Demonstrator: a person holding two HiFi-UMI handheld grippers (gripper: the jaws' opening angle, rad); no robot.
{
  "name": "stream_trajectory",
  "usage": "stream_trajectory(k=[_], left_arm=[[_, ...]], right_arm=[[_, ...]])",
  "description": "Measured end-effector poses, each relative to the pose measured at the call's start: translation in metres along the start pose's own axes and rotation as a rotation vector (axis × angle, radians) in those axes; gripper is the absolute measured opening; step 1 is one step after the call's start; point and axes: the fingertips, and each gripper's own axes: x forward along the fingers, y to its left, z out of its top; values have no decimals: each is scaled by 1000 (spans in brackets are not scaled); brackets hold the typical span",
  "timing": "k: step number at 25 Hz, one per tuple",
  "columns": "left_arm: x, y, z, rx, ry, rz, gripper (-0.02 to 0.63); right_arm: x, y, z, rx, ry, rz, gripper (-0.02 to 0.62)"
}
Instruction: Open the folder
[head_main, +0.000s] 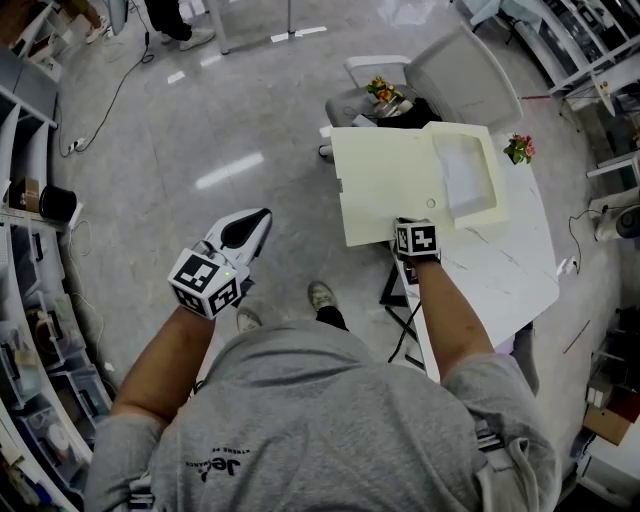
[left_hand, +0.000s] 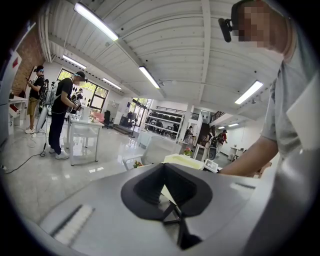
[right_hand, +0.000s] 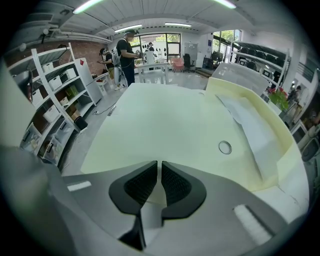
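The pale yellow folder (head_main: 390, 185), marked by a round snap (head_main: 432, 203), is laid flat on the white table (head_main: 500, 270), long axis left to right, overhanging the left edge. Its near edge is clamped by the right gripper (right_hand: 159, 176). The left gripper (left_hand: 167, 189) is held open and empty.

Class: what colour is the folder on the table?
The folder is pale yellow, shown best in the right gripper view.

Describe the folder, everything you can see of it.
The folder is pale yellow, thin and plastic-looking, lying open on the white table. Its wide flap, with a round snap, juts past the table's left edge; the rimmed right part holds a pale sheet. The right gripper pinches its near edge.
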Motion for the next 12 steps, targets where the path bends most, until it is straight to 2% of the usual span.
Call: stream_trajectory(k=[12], left_arm=[[3, -1, 1, 0, -5, -2, 55]], right_arm=[[1, -1, -1, 6, 10, 9, 32]])
